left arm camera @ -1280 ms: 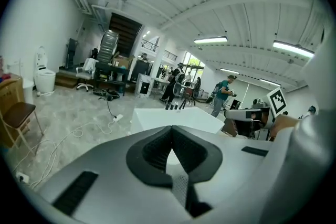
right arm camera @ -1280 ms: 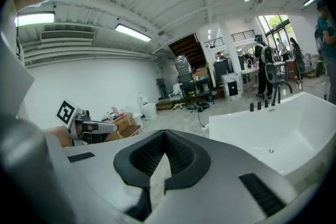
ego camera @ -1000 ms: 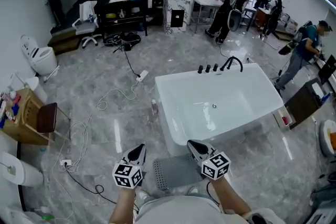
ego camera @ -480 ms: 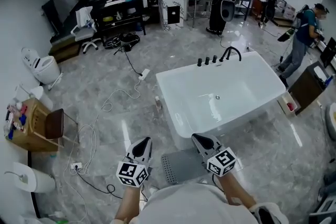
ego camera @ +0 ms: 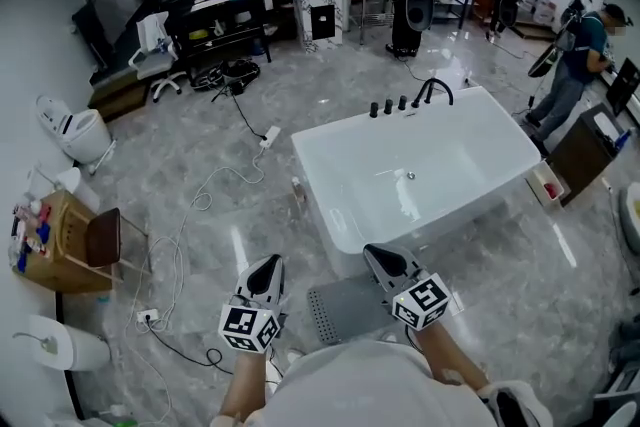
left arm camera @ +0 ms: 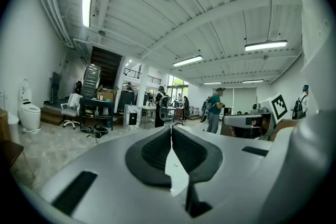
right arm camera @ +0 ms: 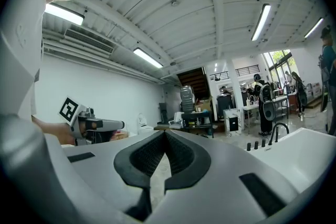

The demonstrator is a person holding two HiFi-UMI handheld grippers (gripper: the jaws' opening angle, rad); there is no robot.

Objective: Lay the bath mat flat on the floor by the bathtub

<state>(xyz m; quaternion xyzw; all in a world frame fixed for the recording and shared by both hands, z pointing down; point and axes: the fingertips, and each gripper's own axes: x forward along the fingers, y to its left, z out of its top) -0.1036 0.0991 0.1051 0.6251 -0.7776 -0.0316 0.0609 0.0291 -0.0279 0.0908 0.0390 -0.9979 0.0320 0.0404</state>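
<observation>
The grey bath mat [ego camera: 345,310] lies flat on the marble floor, against the near side of the white bathtub [ego camera: 470,155]. In the head view my left gripper [ego camera: 266,266] hovers just left of the mat and my right gripper [ego camera: 379,257] over its right edge, both raised and pointing forward. Each is shut with nothing between its jaws. The left gripper view shows its own jaws [left arm camera: 171,130] touching and the right gripper [left arm camera: 251,121] beside it. In the right gripper view the jaws [right arm camera: 165,135] also meet, with the tub [right arm camera: 304,152] and its black faucet [right arm camera: 278,131] ahead.
White cables [ego camera: 205,200] and a power strip [ego camera: 270,136] trail over the floor to the left. A wooden side table [ego camera: 50,235], a chair [ego camera: 100,237] and a toilet [ego camera: 72,127] stand further left. A bottle [ego camera: 296,193] stands by the tub's corner. People [ego camera: 580,55] move about at the back.
The head view has shifted a little, so the tub and room sit slightly differently. Both grippers stay shut in about the same place over the mat, which has not moved.
</observation>
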